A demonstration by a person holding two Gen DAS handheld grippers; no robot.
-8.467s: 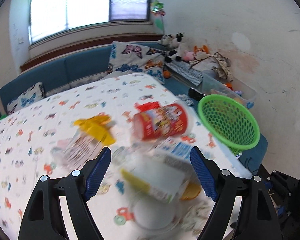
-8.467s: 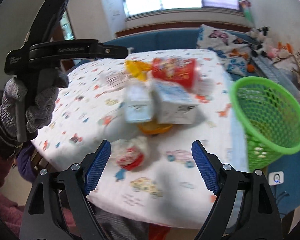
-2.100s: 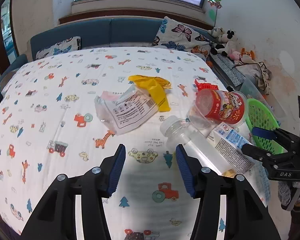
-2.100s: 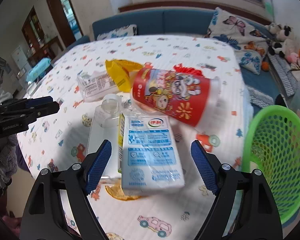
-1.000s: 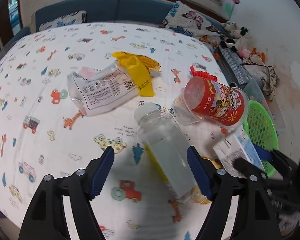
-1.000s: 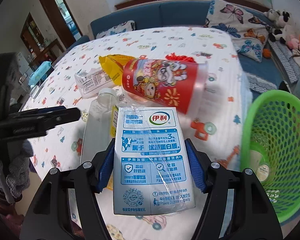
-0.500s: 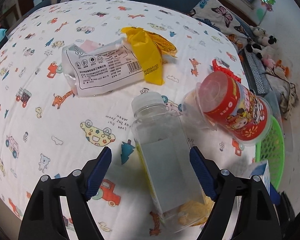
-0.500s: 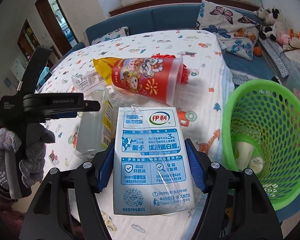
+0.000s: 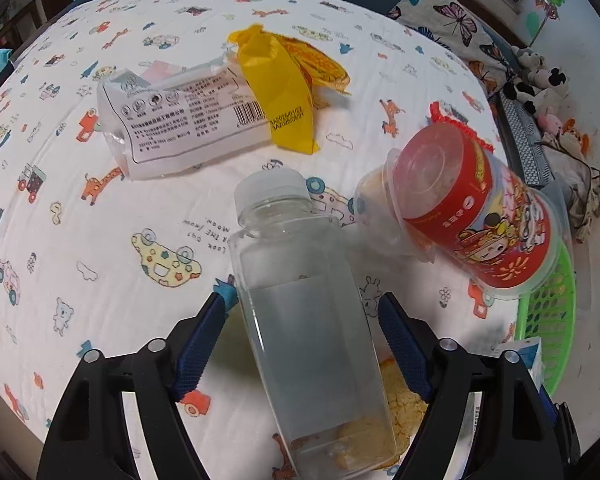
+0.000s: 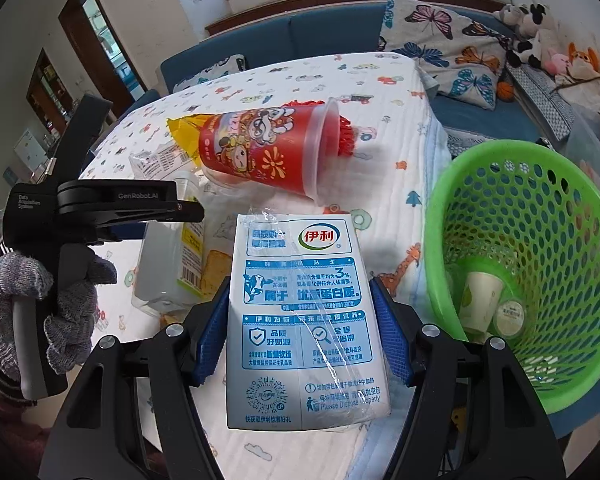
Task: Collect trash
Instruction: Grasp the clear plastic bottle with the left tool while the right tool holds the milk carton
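My right gripper [image 10: 302,320] is shut on a blue and white milk carton [image 10: 300,316] and holds it above the table's near edge, left of the green basket [image 10: 452,208]. My left gripper [image 9: 302,328] is open, its blue pads on either side of a clear plastic bottle [image 9: 304,296] that lies on the cloth; they do not clearly touch it. The left gripper shows in the right wrist view [image 10: 112,206]. A red cup [image 9: 484,220] lies on its side right of the bottle.
A clear printed bag [image 9: 180,120] and a yellow wrapper [image 9: 280,80] lie farther back on the patterned tablecloth [image 9: 60,240]. An orange peel [image 9: 400,392] lies under the bottle's base. The basket holds a paper cup [image 10: 478,296] and a small tub [image 10: 508,316]. A blue sofa [image 10: 300,36] is behind.
My right gripper closed on the milk carton and lifted it off the table toward the basket. My left gripper came down over the clear bottle, jaws now straddling it.
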